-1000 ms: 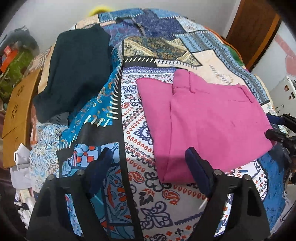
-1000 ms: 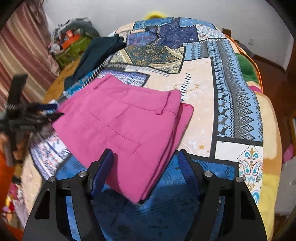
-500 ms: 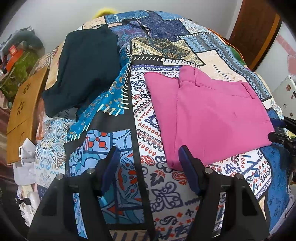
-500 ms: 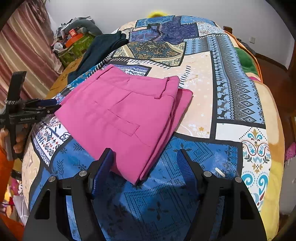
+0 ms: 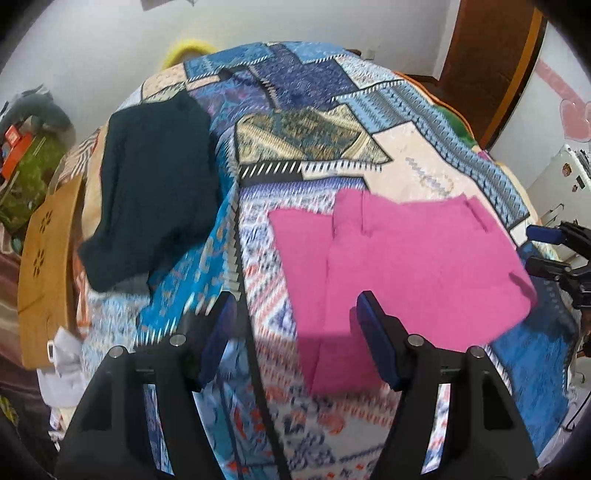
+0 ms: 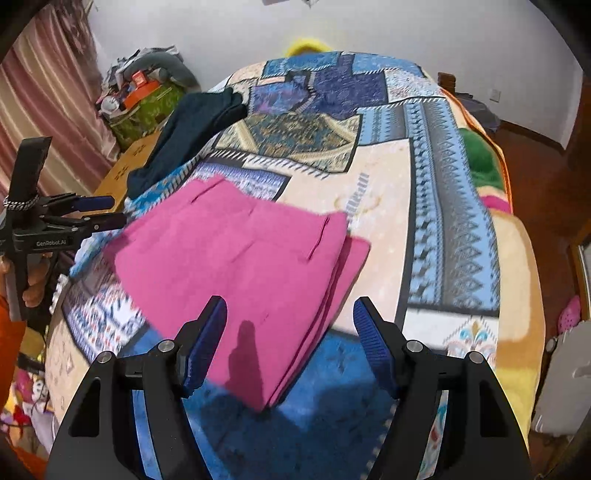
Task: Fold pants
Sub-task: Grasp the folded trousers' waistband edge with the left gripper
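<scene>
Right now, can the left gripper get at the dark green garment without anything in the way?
Probably yes. The left gripper is open and holds nothing, and only bare patterned bedspread lies between it and the dark green garment. The folded pink pants sit off to the other side.

A patchwork bedspread (image 5: pixel 317 140) in blues, cream and dark bands covers the bed. A dark garment (image 5: pixel 155 188) lies on its far left part. Beyond that edge stand a wooden board (image 5: pixel 44 266) with flower cut-outs and a green box (image 6: pixel 147 110) heaped with clutter. Striped curtains (image 6: pixel 48 110) hang at the left. A brown door (image 5: pixel 491 62) stands at the far right, against the white wall (image 6: pixel 369 26).
</scene>
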Tool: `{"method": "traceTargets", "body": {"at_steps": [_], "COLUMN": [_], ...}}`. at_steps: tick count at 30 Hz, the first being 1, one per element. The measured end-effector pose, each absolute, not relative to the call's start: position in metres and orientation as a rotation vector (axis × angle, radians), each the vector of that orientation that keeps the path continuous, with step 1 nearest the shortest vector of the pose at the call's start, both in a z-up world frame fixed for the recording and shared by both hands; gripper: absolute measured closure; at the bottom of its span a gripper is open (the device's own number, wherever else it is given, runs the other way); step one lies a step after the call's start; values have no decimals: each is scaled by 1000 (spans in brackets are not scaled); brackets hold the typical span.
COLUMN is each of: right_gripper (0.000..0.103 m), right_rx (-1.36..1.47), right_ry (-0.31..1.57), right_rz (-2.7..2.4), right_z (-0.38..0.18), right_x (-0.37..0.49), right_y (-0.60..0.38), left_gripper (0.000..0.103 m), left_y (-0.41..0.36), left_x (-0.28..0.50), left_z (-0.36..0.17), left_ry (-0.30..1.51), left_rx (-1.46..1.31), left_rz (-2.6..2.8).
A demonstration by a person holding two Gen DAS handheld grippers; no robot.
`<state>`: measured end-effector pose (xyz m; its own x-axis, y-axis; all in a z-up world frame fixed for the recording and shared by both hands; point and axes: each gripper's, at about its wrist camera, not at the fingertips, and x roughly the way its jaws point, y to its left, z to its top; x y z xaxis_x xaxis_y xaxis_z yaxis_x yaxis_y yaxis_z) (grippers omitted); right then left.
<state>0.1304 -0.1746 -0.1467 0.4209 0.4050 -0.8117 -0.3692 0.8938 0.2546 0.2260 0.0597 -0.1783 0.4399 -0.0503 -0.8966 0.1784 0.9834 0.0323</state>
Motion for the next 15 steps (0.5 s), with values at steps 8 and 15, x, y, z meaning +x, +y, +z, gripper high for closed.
{"method": "traceTargets", "body": {"at_steps": [8, 15], "right_gripper": [36, 35], "right_rx": [128, 184], "right_ry": [1130, 1172], "right_rz": [444, 470], "right_z": [-179, -194], "right_x": [165, 173], "right_y": [-183, -184], "left_gripper": [30, 30], "left_y": [54, 58], "left_x": [280, 299], "left_z": [-206, -247], "left_ry": [1211, 1331], "left_rx": [31, -56], "left_rz": [-205, -236]}}
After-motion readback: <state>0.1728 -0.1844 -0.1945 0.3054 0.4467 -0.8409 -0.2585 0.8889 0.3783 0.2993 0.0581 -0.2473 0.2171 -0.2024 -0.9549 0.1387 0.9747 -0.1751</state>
